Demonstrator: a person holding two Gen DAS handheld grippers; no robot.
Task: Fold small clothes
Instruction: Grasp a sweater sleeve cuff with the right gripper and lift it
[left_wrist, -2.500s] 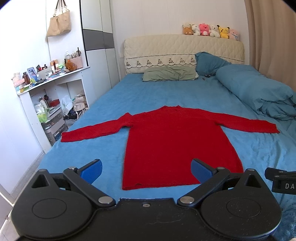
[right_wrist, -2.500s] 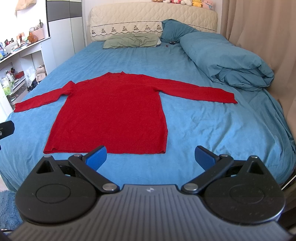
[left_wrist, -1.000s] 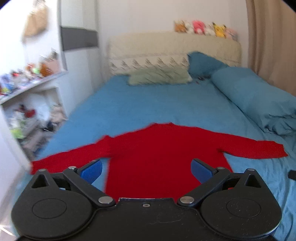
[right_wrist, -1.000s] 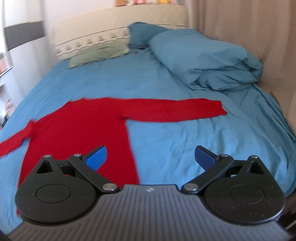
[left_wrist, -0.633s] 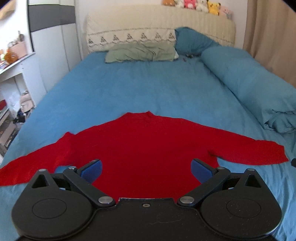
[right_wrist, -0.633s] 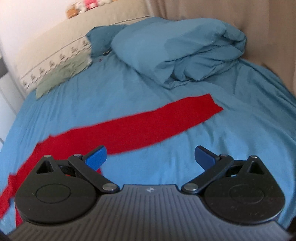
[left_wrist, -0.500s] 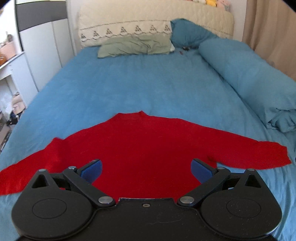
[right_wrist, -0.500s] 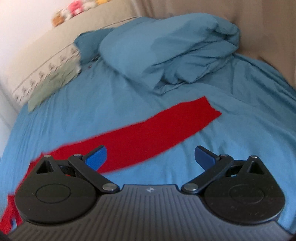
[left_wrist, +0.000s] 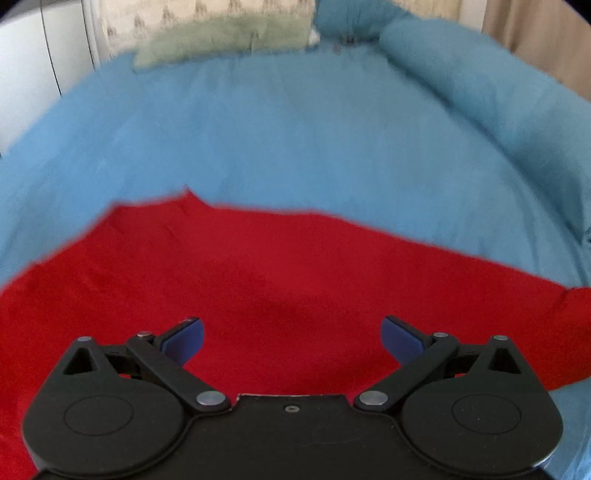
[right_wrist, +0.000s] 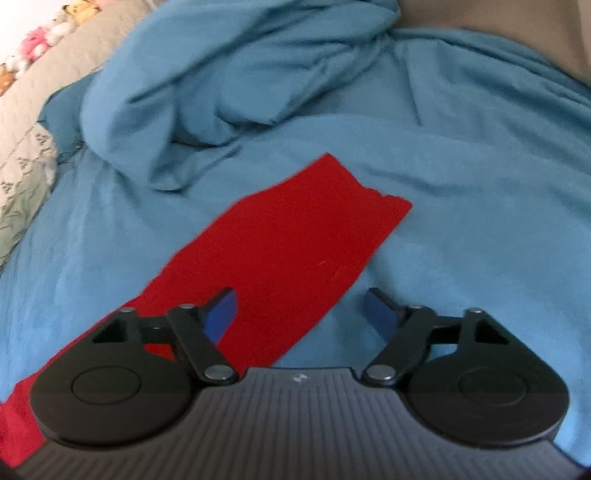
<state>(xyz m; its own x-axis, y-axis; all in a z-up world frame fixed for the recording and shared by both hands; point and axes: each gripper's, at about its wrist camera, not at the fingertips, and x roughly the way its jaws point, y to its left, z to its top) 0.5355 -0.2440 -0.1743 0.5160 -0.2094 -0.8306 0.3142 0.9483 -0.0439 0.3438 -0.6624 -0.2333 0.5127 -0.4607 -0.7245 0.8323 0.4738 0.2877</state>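
Observation:
A red long-sleeved sweater (left_wrist: 258, 273) lies flat on the blue bedsheet (left_wrist: 295, 140). In the left wrist view its chest and shoulders fill the lower half, and my left gripper (left_wrist: 291, 341) hovers open just over the upper chest with nothing between its blue pads. In the right wrist view the sweater's right sleeve (right_wrist: 295, 251) runs diagonally, its cuff end toward the upper right. My right gripper (right_wrist: 299, 314) is low over that sleeve near the cuff; its jaws are closing, with the sleeve's edge below the gap and the pads not pressing on it.
A rolled blue duvet (right_wrist: 236, 74) lies just beyond the cuff and along the bed's right side (left_wrist: 498, 92). A green pillow (left_wrist: 229, 37) and quilted headboard (right_wrist: 37, 92) sit at the far end. A beige curtain (right_wrist: 498, 18) hangs to the right.
Both grippers have dropped and moved forward toward the sweater. The left now hangs over the chest; the right swung to the sleeve's cuff end, rolled, and its jaws have narrowed.

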